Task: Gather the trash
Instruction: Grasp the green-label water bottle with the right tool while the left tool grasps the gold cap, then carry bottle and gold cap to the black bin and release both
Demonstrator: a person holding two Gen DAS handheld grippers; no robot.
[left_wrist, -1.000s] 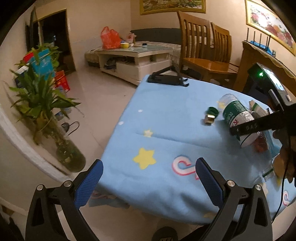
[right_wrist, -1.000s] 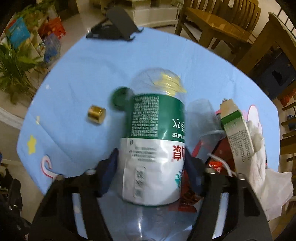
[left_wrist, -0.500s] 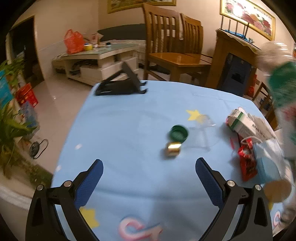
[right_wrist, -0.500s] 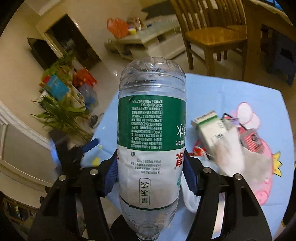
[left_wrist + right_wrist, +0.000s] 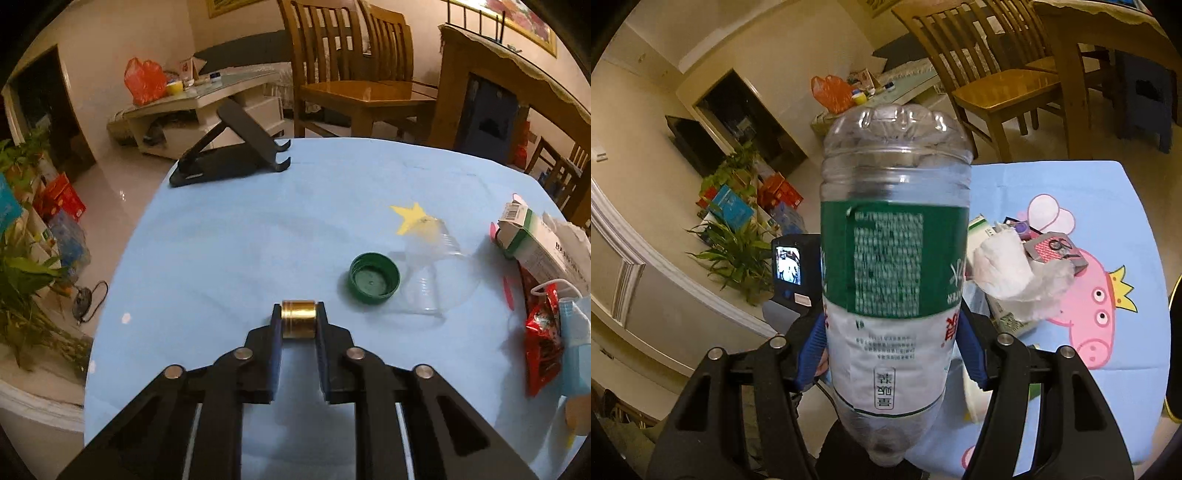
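Observation:
My left gripper [image 5: 298,316] is shut on a small gold metal cylinder [image 5: 298,322] on the blue tablecloth [image 5: 240,243]. Just right of it lie a green bottle cap [image 5: 373,277] and a clear plastic cup [image 5: 432,269] on its side. At the table's right edge sit a white and green carton [image 5: 532,240], a red wrapper [image 5: 543,343] and a blue face mask [image 5: 574,350]. My right gripper [image 5: 892,354] is shut on an empty clear water bottle [image 5: 894,266] with a green and white label, held up above the table. Behind it lie crumpled tissue [image 5: 1015,273] and the carton [image 5: 979,225].
A black folding stand [image 5: 236,151] sits at the table's far left corner. Wooden chairs [image 5: 351,74] and a wooden cabinet [image 5: 480,96] stand beyond the table. A potted plant [image 5: 26,280] stands on the floor to the left. A low coffee table [image 5: 199,99] is farther back.
My left gripper moved over the table and closed on the gold cylinder. My right gripper lifted the bottle off the table and raised it higher.

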